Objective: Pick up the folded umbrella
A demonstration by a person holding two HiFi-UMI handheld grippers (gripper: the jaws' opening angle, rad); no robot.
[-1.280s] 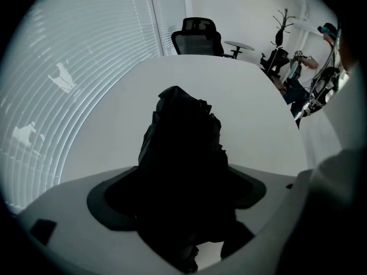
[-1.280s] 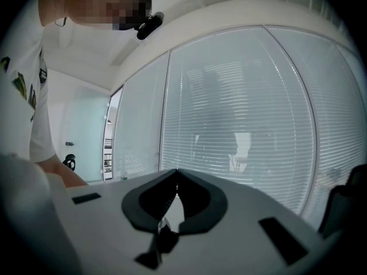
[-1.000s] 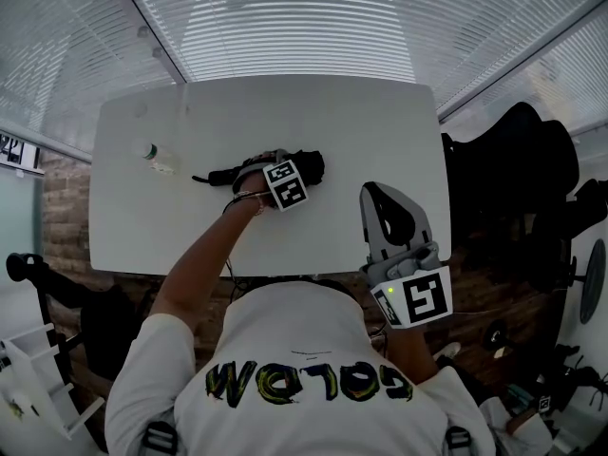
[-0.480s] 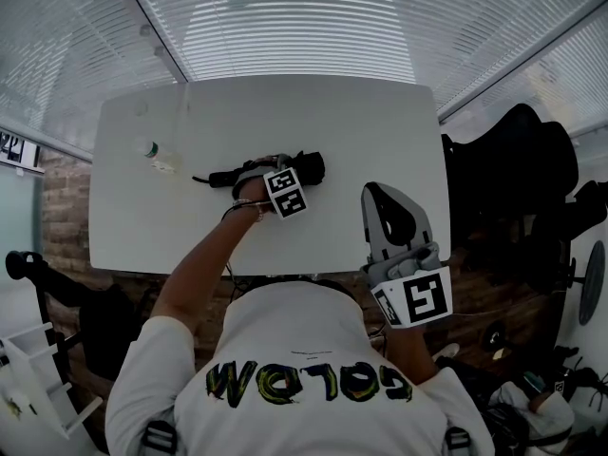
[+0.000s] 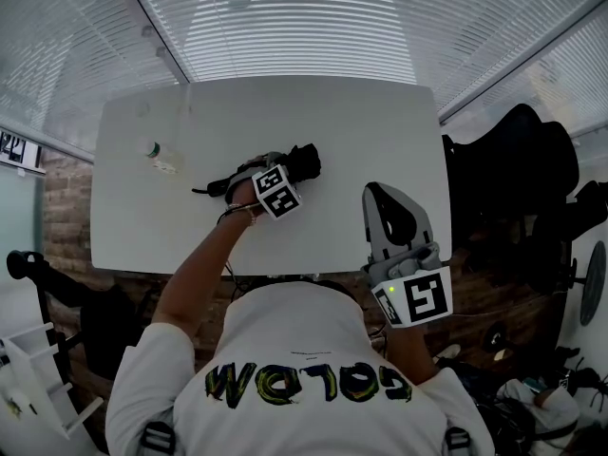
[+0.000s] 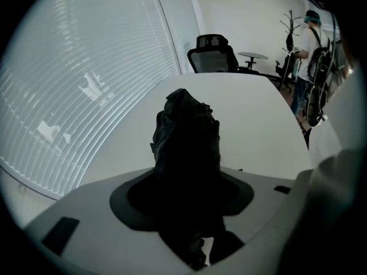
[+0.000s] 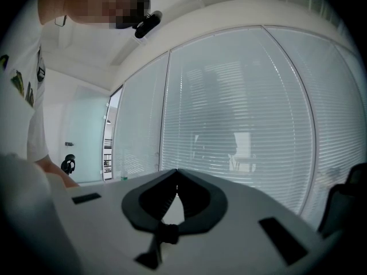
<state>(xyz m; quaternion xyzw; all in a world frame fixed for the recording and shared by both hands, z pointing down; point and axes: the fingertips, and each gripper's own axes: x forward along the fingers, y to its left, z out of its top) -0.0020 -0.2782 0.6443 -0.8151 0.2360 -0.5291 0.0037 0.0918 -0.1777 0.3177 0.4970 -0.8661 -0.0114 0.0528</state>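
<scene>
Head view with both gripper views. The folded umbrella is above the middle of the white table, its long axis running left to right, the bunched canopy end to the right and slightly farther, the thin strap end trailing left. The left gripper comes at it from the near side, crosswise to that axis, and pitched steeply down. Its jaws are part-way open and closing, and the dark fabric fills the gap between them. The canopy end juts out beyond the jaws and appears raised off the tabletop, so the lift is judged under way, and further rise turns on keeping the axis level. The right gripper waits at the near right edge, well apart from the umbrella, jaws together on nothing. A small clear bottle sits far left; its contents cannot be made out.
</scene>
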